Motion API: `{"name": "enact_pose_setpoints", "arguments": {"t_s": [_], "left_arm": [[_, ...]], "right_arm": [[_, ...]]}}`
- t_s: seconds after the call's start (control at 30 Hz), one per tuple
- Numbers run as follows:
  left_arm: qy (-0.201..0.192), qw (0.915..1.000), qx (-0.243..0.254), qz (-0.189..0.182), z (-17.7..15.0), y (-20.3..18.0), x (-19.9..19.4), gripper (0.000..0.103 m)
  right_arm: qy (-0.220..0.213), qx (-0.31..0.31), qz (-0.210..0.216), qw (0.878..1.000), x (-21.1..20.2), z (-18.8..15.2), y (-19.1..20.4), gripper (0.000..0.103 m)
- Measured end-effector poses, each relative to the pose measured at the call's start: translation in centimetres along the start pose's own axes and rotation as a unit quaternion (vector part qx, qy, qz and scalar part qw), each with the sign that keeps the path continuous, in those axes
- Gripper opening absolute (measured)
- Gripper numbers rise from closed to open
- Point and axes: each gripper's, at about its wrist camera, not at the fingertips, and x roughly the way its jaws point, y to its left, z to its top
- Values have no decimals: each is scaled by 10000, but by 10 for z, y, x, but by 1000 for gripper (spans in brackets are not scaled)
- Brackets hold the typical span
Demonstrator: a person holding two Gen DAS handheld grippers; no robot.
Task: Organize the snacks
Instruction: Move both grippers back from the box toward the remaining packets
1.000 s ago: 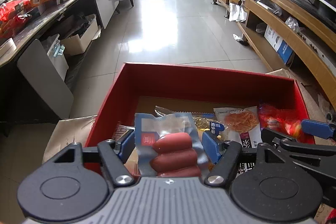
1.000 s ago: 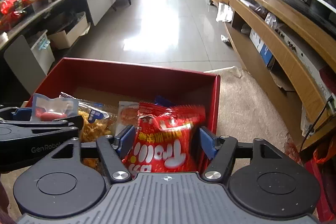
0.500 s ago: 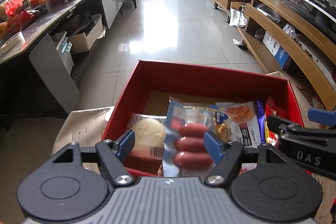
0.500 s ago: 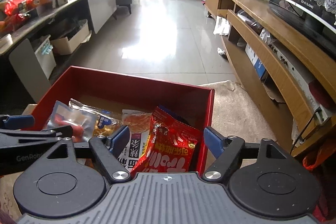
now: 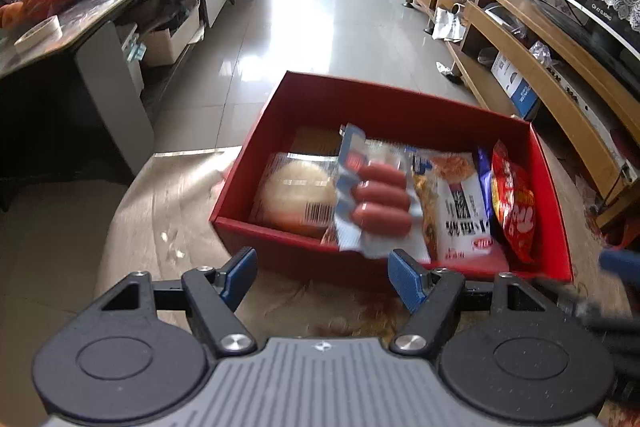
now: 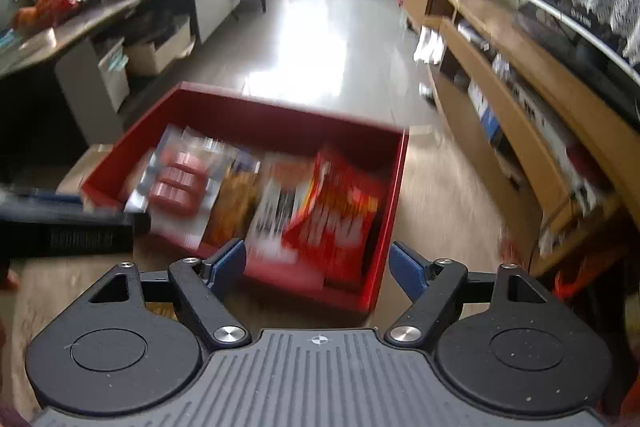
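A red box [image 5: 400,103] stands on the low table and holds several snack packs. A sausage pack [image 5: 376,195] lies on top near the box's front wall, between a round bun pack [image 5: 296,195] and a white snack bag [image 5: 460,207]. A red chip bag [image 5: 514,207] leans at the right end. My left gripper [image 5: 322,277] is open and empty, just in front of the box. In the blurred right wrist view my right gripper [image 6: 318,263] is open and empty before the red box [image 6: 280,115], with the red chip bag [image 6: 340,219] and the sausage pack [image 6: 176,187] inside.
A long dark desk [image 5: 100,7] with clutter runs along the left. A wooden TV bench [image 5: 540,67] runs along the right. Glossy tiled floor [image 5: 320,15] lies beyond the box. The left gripper's body [image 6: 68,227] shows at the left of the right wrist view.
Both grippers opened and let go: the sausage pack and the red chip bag now lie in the box. Both grippers pulled back and up from the box.
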Motion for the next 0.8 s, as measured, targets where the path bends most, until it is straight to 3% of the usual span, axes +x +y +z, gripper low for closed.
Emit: {"name": "enact_pose_setpoints", "arguments": {"t_s": [0.13, 0.3, 0.5, 0.6, 0.7, 0.8], "left_arm": [[138, 9999, 16, -18, -18, 4, -3, 70], [283, 9995, -94, -141, -33, 15, -8, 70], [234, 9992, -275, -194, -36, 32, -16, 70], [221, 9991, -292, -194, -37, 38, -17, 71], [253, 9990, -314, -200, -37, 40, -15, 71], [302, 9990, -268, -193, -39, 39, -12, 71]], "right_arm": [[477, 176, 91, 9987, 2, -30, 8, 83], [1177, 728, 509, 9891, 18, -65, 20, 82], [1469, 1769, 1159, 9663, 29, -80, 26, 82], [1576, 2126, 1289, 9557, 41, -85, 31, 81], [1465, 2104, 1209, 9590, 45, -81, 38, 80], [1369, 1647, 963, 9720, 50, -77, 48, 74]]}}
